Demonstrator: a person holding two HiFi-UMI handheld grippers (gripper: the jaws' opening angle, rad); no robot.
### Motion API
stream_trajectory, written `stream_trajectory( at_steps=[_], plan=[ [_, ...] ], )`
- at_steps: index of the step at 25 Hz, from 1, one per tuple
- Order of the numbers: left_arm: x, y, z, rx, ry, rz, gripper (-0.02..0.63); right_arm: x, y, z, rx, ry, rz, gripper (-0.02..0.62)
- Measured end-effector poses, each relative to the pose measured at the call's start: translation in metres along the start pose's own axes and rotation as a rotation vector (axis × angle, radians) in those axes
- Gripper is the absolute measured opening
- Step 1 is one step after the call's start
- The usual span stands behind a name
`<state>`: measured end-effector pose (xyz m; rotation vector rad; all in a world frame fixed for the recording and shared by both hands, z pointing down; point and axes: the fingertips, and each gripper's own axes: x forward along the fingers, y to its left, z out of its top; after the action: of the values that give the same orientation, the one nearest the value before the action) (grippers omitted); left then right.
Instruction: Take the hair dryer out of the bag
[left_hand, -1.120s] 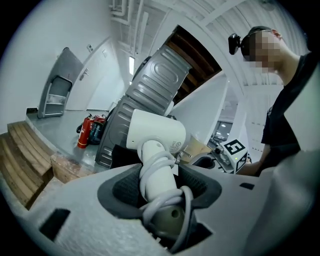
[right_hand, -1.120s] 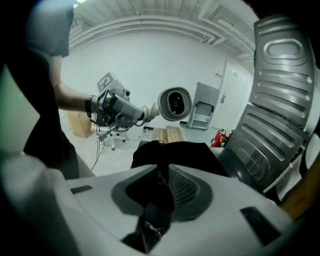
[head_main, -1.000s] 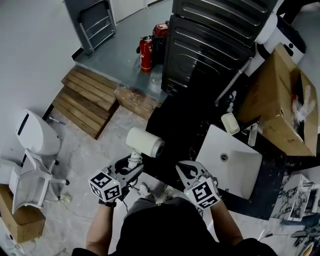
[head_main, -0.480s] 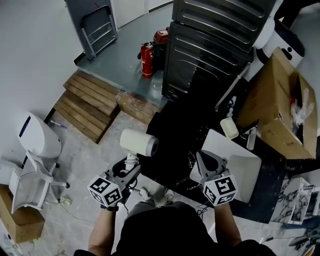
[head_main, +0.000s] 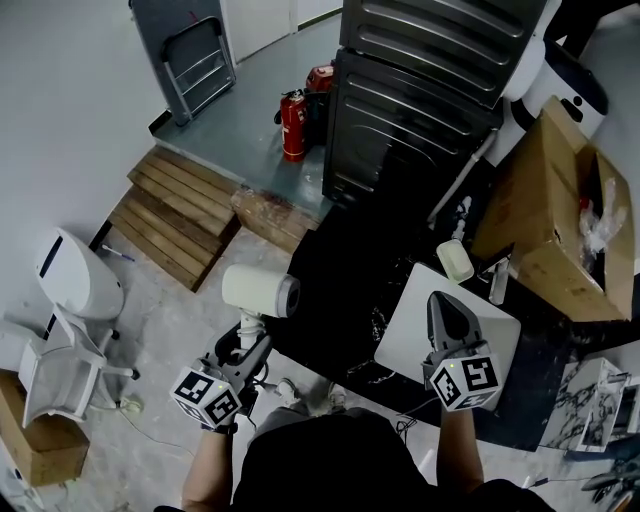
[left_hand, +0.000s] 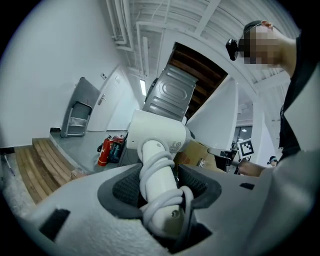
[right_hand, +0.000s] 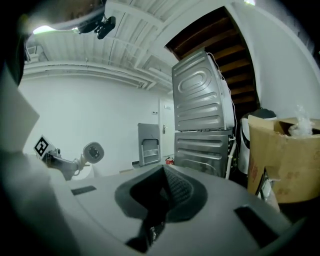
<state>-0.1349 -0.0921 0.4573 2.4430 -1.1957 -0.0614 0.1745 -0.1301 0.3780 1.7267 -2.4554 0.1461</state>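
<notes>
The left gripper (head_main: 247, 345) has its fingers clamped on the handle of the white hair dryer (head_main: 258, 292), handle in line with them and barrel crosswise, left of the dark desk (head_main: 345, 280), while the right gripper (head_main: 447, 308), fingers closed on nothing, hovers over the sink (head_main: 405, 335); only the left gripper view shows the cord (left_hand: 162, 170) wound round the handle.

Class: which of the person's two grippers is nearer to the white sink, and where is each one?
Right. The right gripper, jaws shut, is over the sink; the left gripper, clamped on the hair dryer by its handle, is well off to the sink's left.
</notes>
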Motion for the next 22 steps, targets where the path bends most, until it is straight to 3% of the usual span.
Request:
stream_trajectory(
  at_steps=[10, 15, 22],
  plan=[
    [-0.016, -0.009, 0.021, 0.014, -0.066, 0.068, 0.236, -0.007, -0.014, 0.005, -0.011, -0.017, -0.019, 0.012],
    [-0.02, -0.011, 0.029, 0.026, -0.086, 0.08, 0.236, -0.004, -0.014, 0.017, 0.088, -0.054, 0.021, 0.012],
    [-0.022, -0.015, 0.036, 0.039, -0.088, 0.076, 0.236, 0.003, -0.009, 0.024, 0.052, -0.064, 0.03, 0.012]
  ],
)
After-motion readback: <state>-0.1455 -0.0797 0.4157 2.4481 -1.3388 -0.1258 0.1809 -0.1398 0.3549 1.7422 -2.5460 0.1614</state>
